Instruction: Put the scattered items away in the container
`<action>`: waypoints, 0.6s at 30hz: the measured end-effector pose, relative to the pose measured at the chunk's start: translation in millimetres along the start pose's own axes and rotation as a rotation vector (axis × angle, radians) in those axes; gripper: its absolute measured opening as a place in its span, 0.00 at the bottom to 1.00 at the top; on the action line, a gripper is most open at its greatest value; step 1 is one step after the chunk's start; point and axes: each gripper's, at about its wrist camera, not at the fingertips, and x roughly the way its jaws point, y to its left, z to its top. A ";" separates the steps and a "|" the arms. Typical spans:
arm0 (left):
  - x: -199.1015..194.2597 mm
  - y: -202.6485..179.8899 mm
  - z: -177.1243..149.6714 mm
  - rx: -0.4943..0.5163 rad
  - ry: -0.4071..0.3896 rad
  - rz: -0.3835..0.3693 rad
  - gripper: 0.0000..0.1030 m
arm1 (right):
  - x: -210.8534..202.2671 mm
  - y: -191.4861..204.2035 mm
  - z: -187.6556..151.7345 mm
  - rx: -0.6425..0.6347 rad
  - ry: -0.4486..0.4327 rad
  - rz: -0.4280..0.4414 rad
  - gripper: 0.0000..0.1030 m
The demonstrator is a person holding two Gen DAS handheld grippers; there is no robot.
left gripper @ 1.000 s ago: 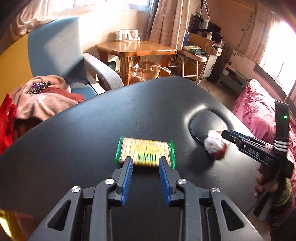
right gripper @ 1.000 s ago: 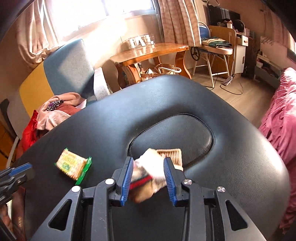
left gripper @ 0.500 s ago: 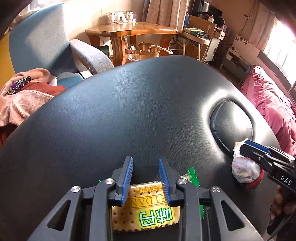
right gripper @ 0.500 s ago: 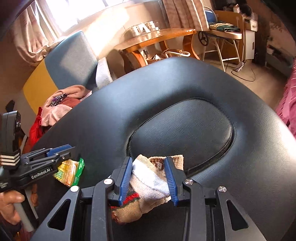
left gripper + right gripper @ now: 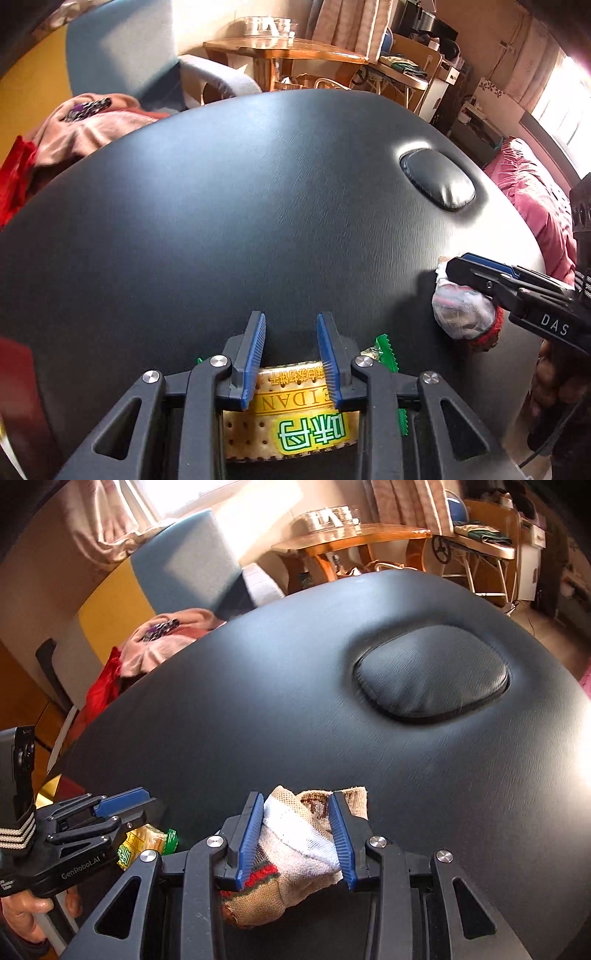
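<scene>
Left gripper (image 5: 291,354): blue pads narrowed onto a cracker packet (image 5: 295,417), yellow-gold with green serrated ends; the packet sits far back between the fingers, pads touching its sides. Looks lifted off the black padded table (image 5: 258,206), can't confirm from this angle.

Right gripper (image 5: 299,834): clamped on a bundled sock (image 5: 295,845), burlap-brown and white with a red-green cuff. Fabric fills the gap and bulges out front and underneath.

Both grippers are near the table's close edge, side by side. The oval inset cushion (image 5: 432,679) lies well beyond them.

No container visible in either wrist view.
</scene>
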 end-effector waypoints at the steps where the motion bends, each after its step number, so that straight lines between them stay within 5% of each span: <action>1: -6.0 2.7 -7.7 -0.016 0.007 -0.010 0.28 | -2.5 4.5 -5.6 -0.005 0.004 0.004 0.38; 10: -56.5 27.8 -68.7 -0.122 -0.005 -0.068 0.29 | -51.2 39.2 -40.7 -0.035 -0.098 -0.024 0.42; 18: -84.4 36.7 -110.5 -0.160 -0.036 -0.123 0.29 | -55.4 83.7 -89.8 -0.134 -0.013 0.034 0.42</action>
